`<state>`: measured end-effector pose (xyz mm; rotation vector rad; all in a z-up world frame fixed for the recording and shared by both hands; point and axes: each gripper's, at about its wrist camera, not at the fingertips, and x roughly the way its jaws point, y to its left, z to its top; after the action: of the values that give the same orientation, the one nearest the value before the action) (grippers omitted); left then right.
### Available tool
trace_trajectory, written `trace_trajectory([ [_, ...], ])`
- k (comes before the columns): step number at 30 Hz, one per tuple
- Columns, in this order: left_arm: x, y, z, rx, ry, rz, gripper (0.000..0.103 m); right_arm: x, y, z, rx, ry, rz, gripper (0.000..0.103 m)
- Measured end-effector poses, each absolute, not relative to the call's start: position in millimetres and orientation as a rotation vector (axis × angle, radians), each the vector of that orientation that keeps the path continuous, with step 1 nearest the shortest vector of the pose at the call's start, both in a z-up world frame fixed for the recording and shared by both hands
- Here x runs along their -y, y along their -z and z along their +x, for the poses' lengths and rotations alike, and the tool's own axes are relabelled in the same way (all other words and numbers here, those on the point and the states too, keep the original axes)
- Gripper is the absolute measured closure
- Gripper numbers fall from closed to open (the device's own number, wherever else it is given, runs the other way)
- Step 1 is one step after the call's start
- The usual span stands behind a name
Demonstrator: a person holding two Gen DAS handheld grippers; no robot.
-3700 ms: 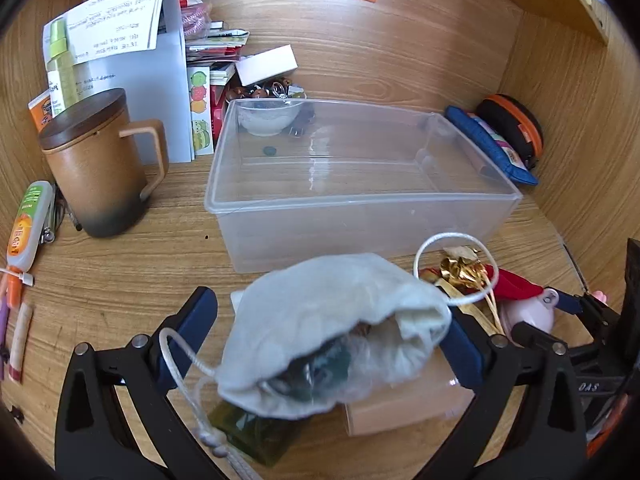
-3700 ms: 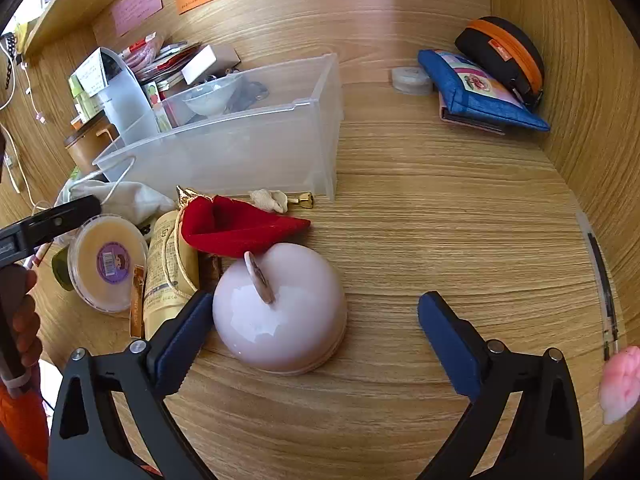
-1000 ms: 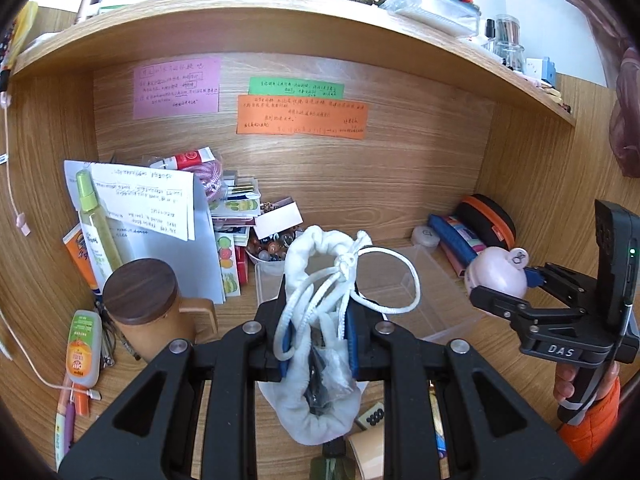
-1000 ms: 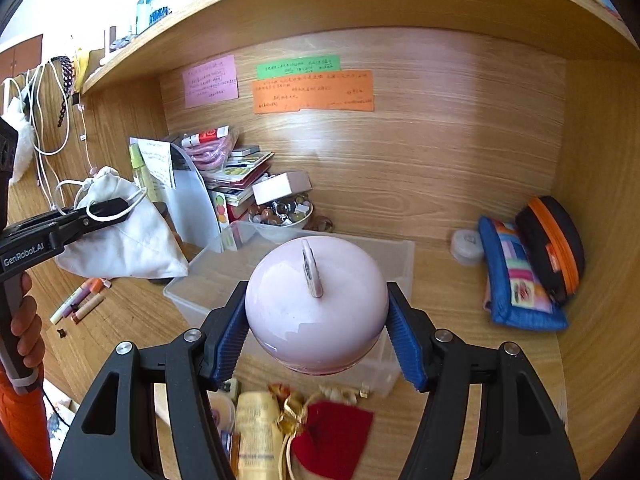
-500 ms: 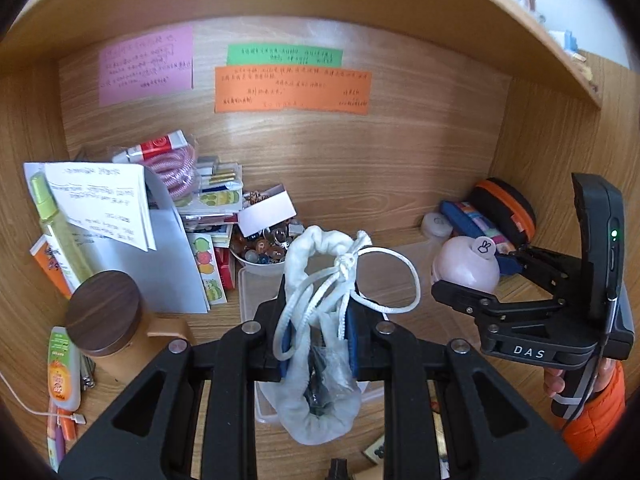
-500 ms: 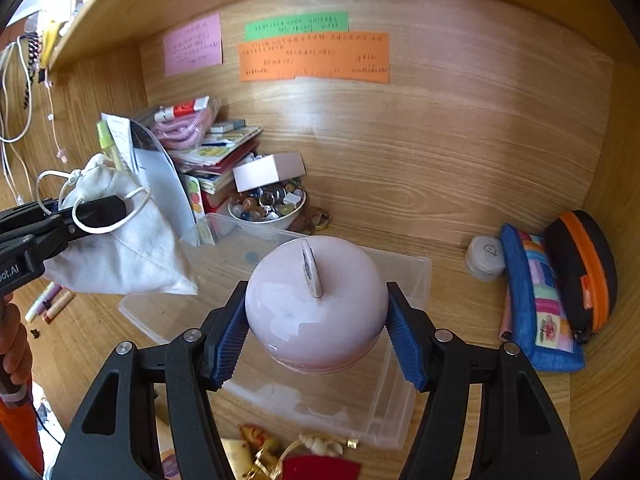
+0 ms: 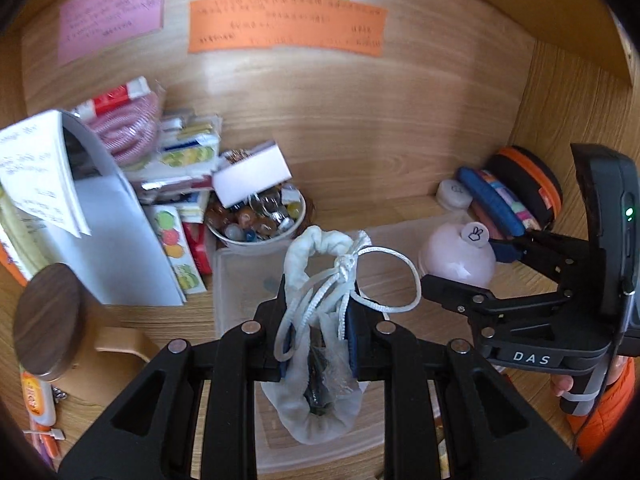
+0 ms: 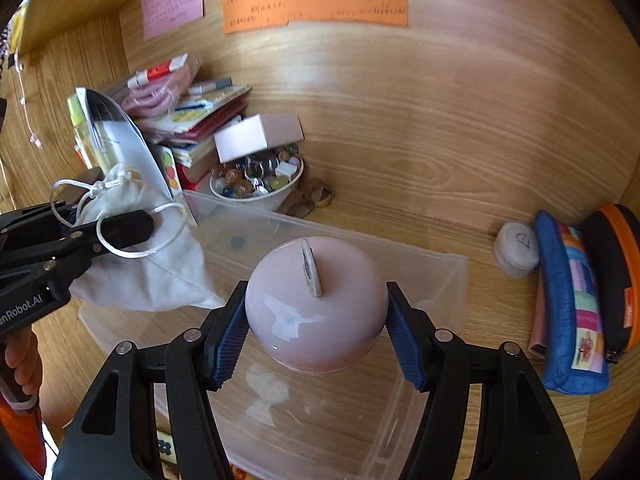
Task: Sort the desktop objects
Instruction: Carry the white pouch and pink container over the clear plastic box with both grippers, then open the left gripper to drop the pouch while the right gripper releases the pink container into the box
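Note:
My left gripper (image 7: 318,332) is shut on the neck of a white drawstring pouch (image 7: 320,412), which hangs over the left part of the clear plastic bin (image 7: 240,280). The pouch also shows in the right wrist view (image 8: 148,264). My right gripper (image 8: 316,332) is shut on a pink dome-shaped pot (image 8: 316,300) and holds it above the bin (image 8: 432,280). In the left wrist view the pink pot (image 7: 456,256) hangs over the bin's right part, beside the pouch.
A bowl of beads (image 7: 258,220) and a stack of books (image 7: 180,152) stand behind the bin. A brown mug with a wooden lid (image 7: 48,320) is at the left. A blue pouch (image 8: 568,300), a black and orange case (image 8: 616,272) and a small white jar (image 8: 516,248) lie at the right.
Both grippers have moved forward and down over the bin with their loads still held. The pouch and the pink pot now hang lower and closer to the bin.

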<state>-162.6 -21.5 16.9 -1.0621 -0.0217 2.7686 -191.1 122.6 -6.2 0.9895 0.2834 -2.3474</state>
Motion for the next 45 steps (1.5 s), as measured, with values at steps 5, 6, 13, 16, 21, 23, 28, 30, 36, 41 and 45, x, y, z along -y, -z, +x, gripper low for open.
trace_trajectory([
  [5,9.9,-1.1,-171.7,-0.074,-2.762,-1.124,0.082,-121.0,16.1,-195.7,-0.290,2.311,1.018,0.042],
  [6,9.4,1.0,-173.1,-0.081,-2.760,-1.131,0.081,-120.9,18.2,-197.0,-0.294,2.302,1.026,0.042],
  [13,8.5,14.4,-180.1,-0.110,-2.731,-1.169,0.081,-119.7,25.0,-199.1,-0.348,2.299,1.030,0.042],
  [16,8.3,15.2,-177.9,-0.131,-2.731,-1.160,0.077,-117.6,28.1,-196.8,-0.401,2.291,1.020,0.042],
  [21,9.3,19.5,-176.9,-0.176,-2.735,-1.177,0.067,-114.3,33.5,-195.2,-0.458,2.280,1.022,0.042],
  [23,8.3,19.0,-174.7,-0.193,-2.743,-1.170,0.062,-112.9,35.3,-194.0,-0.487,2.279,1.022,0.042],
  [28,5.9,19.9,-172.2,-0.222,-2.749,-1.169,0.051,-112.6,35.0,-192.3,-0.526,2.284,1.008,0.042],
  [30,5.2,20.2,-171.6,-0.230,-2.747,-1.166,0.049,-112.1,34.8,-191.9,-0.526,2.283,1.006,0.042],
  [36,6.6,20.0,-171.0,-0.225,-2.747,-1.160,0.040,-112.7,33.3,-188.0,-0.556,2.275,0.997,0.042],
  [41,6.1,18.8,-173.2,-0.223,-2.745,-1.165,0.037,-117.2,29.6,-187.2,-0.557,2.273,0.994,0.042],
  [45,7.4,14.4,-170.7,-0.208,-2.755,-1.156,0.031,-117.5,31.5,-189.1,-0.550,2.263,1.013,0.042],
])
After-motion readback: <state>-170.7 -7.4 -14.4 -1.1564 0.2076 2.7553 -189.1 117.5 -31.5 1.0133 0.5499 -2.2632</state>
